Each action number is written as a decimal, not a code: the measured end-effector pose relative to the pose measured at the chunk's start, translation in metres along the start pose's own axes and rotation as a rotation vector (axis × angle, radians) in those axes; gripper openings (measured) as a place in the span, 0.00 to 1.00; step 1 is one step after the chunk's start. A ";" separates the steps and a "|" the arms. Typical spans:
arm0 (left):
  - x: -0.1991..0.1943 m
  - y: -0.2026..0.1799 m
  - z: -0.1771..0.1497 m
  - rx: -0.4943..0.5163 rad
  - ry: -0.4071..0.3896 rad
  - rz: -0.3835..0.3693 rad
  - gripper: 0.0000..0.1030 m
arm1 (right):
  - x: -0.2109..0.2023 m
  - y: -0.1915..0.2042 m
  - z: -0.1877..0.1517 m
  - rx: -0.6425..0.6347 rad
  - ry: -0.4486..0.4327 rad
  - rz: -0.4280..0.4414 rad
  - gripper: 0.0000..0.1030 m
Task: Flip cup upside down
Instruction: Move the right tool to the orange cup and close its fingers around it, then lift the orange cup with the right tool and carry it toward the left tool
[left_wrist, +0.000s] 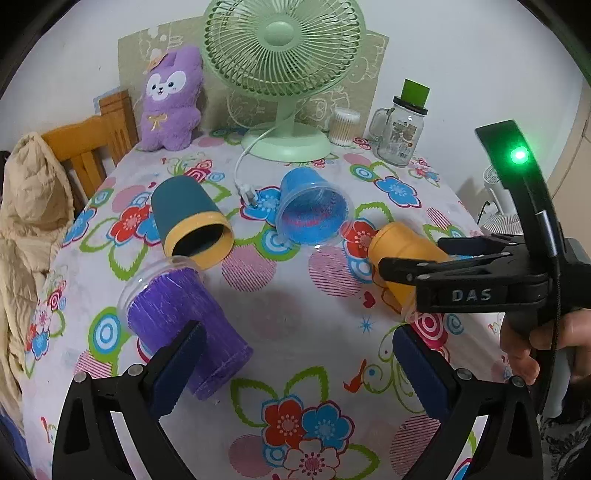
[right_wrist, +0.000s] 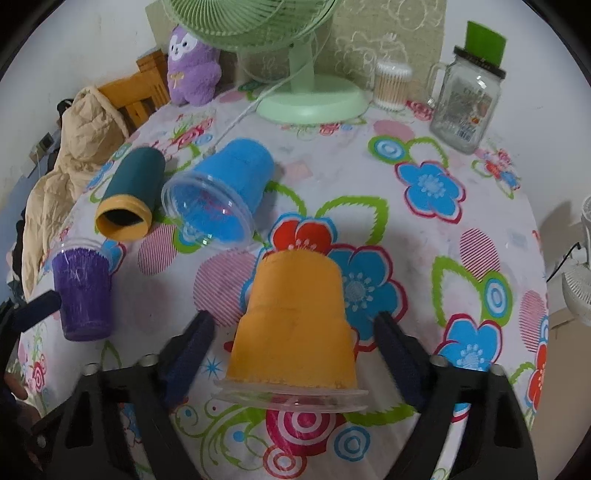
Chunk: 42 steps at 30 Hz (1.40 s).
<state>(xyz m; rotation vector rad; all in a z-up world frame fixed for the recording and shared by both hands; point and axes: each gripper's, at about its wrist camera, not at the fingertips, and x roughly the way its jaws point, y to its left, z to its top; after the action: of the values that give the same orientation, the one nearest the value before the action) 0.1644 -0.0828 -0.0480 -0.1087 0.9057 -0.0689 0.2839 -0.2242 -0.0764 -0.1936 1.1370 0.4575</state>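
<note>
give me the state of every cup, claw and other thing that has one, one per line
orange cup: lying on its side between the open right claw's fingers, not gripped
purple cup: on its side, by the left claw's finger
blue cup: on its side, mouth toward camera
teal cup: on its side
left claw: open
right claw: open
fan: unplugged, plug lying on the cloth
glass jar: upright, lid on

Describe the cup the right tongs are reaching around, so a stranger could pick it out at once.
Start at the green table fan at the back of the flowered tablecloth and come forward past the blue cup lying on its side. The orange cup lies between the open right tongs, clear rim toward them. It is the only orange one; its neighbours are blue, teal and purple.
</note>
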 end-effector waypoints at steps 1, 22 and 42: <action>0.001 -0.001 0.001 0.001 0.001 0.000 0.99 | 0.003 -0.001 0.000 0.000 0.012 0.010 0.71; -0.054 -0.005 -0.034 -0.001 -0.043 -0.014 0.99 | -0.054 0.043 -0.046 -0.002 -0.079 0.032 0.68; -0.104 0.033 -0.111 -0.074 -0.028 0.014 0.99 | -0.064 0.116 -0.109 -0.011 -0.069 0.067 0.68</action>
<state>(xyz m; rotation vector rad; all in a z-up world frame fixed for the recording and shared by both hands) 0.0133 -0.0465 -0.0391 -0.1717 0.8814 -0.0214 0.1199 -0.1779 -0.0549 -0.1487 1.0760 0.5262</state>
